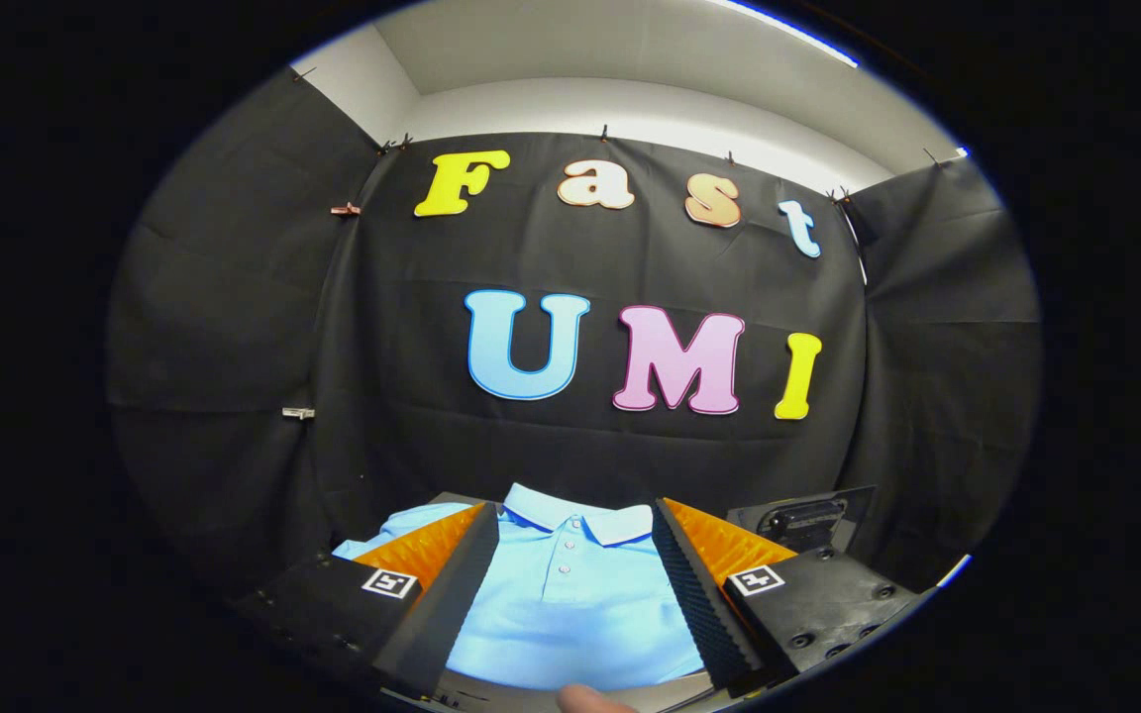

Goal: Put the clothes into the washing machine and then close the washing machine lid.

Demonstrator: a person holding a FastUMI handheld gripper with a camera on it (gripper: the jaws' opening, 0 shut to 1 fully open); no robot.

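Tongs: your tongs hang released, the two fingers spread wide apart and pressing on nothing.

Shirt: a light blue polo shirt lies flat between and just beyond your fingers, its collar pointing away from you toward the booth's wall.

Collar: the collar is pale with a thin dark stripe along its edge, folded down neatly; two small buttons run down the placket below it.

Sleeve: one sleeve spreads out past the left finger, partly hidden behind it.

Surface: the shirt rests on a pale surface, a sliver of which shows at the shirt's near hem, between your fingers.

Dark object: beyond your right finger stands a dark boxy item with a raised panel; whether it is the washing machine cannot be told from here.

Fingertip: a person's fingertip shows at the nearest point, just below the shirt's hem.

Wall: black cloth closes off the booth behind the shirt, pinned with small clips along its seams, with white wall and ceiling above.
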